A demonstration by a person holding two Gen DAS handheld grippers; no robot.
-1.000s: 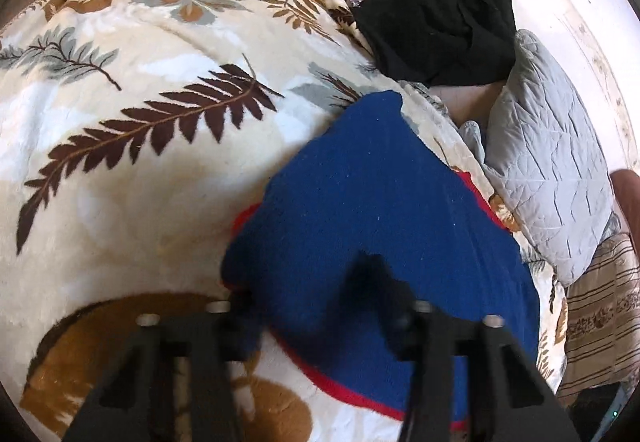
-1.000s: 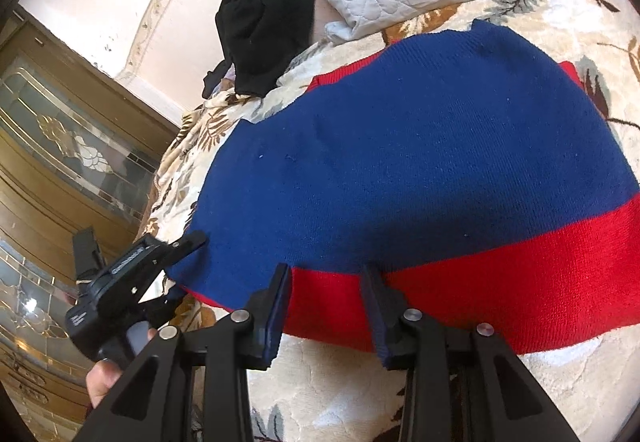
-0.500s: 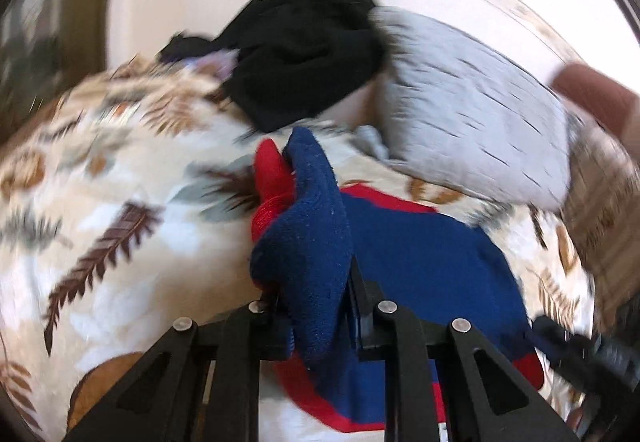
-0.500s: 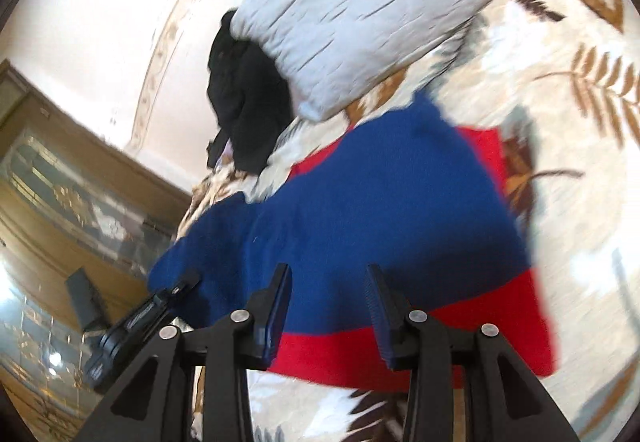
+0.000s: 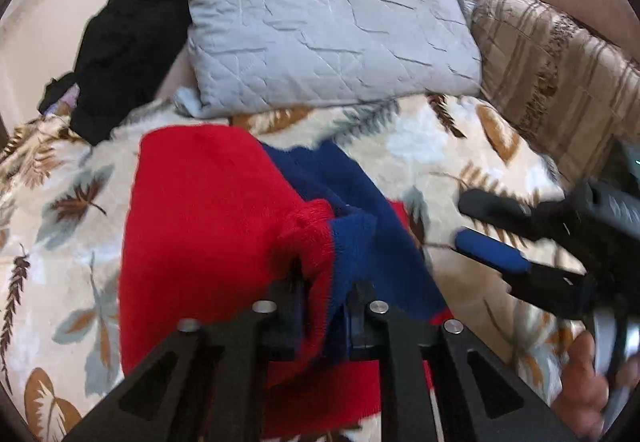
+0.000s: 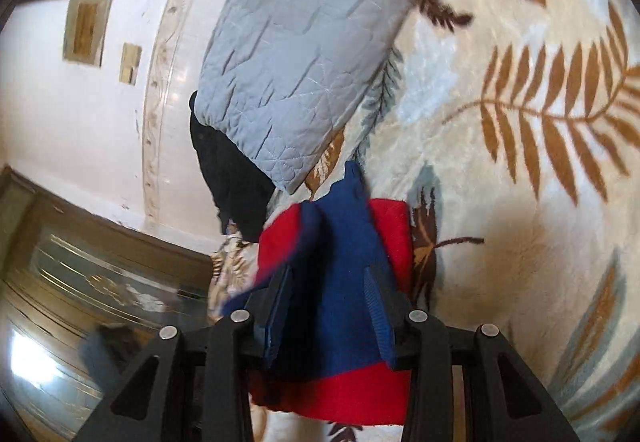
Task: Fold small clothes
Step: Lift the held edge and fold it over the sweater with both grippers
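A small knitted garment in royal blue and bright red (image 5: 224,226) lies partly folded on a cream fleece bed blanket printed with brown and grey leaves (image 5: 460,146). In the left wrist view, a broad red panel is turned over on the left side, covering much of the blue knit, which shows as a rumpled strip running toward the grey pillow end. One bunched edge, red meeting blue, is raised off the blanket. In the right wrist view the garment (image 6: 344,250) appears narrow, a blue fold standing up over red, with a red band nearest the camera.
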